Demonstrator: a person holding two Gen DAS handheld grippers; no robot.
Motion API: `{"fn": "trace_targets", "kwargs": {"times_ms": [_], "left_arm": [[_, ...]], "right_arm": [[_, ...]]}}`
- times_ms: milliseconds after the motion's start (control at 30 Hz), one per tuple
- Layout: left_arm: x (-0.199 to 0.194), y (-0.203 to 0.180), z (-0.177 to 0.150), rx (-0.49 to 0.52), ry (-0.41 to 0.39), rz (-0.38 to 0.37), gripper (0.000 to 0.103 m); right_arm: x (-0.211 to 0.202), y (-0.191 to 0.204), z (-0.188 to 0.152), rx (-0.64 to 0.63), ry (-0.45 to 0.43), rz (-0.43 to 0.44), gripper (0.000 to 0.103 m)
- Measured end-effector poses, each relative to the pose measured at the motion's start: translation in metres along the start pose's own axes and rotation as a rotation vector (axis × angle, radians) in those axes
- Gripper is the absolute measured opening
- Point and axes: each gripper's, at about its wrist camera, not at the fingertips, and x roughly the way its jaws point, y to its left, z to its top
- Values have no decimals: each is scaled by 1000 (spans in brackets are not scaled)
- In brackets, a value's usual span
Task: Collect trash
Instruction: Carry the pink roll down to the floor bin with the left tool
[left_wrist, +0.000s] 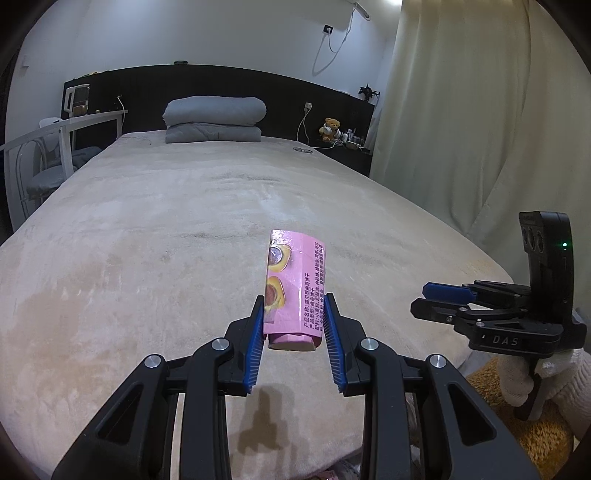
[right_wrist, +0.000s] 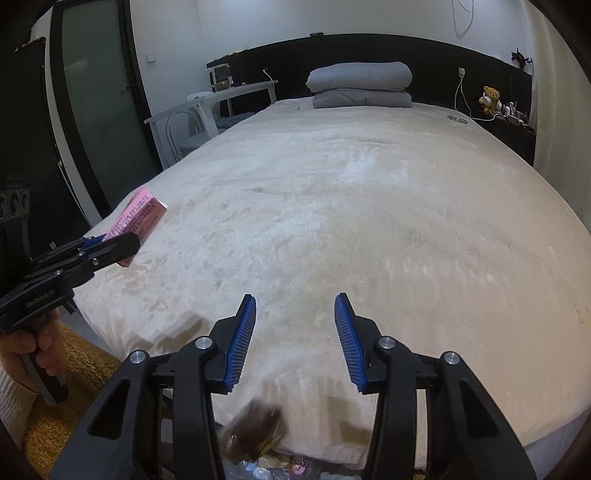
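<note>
My left gripper (left_wrist: 293, 308) is shut on a pink snack box (left_wrist: 293, 284) and holds it above the foot of the beige bed (left_wrist: 166, 229). The same box shows at the left of the right wrist view (right_wrist: 138, 218), held by the left gripper (right_wrist: 114, 245). My right gripper (right_wrist: 295, 310) is open and empty over the bed's foot; it also shows at the right of the left wrist view (left_wrist: 430, 301). A blurred brown wrapper (right_wrist: 256, 430) is below the right gripper, over a pile of trash (right_wrist: 273, 469) at the bed's foot.
Folded grey bedding (left_wrist: 214, 120) lies at the head of the bed by the black headboard (left_wrist: 258, 96). A white desk and chair (left_wrist: 55, 147) stand left. A curtain (left_wrist: 461, 129) hangs right. A yellow rug (right_wrist: 74, 387) lies on the floor.
</note>
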Motion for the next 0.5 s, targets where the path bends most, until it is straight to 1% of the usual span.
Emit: {"fn": "trace_targets", "kwargs": {"times_ms": [100, 200, 333, 500], "left_arm": [[-9, -3, -9, -4, 1, -4, 29], [-14, -7, -17, 0, 12, -13, 29], [-17, -9, -28, -1, 43, -6, 29], [-19, -11, -37, 1, 65, -21, 29]], "right_arm": [[7, -2, -9, 13, 43, 2, 46], [1, 1, -17, -9, 39, 12, 46], [-3, 2, -27, 0, 54, 22, 46], [-9, 6, -35, -14, 55, 40, 46]]}}
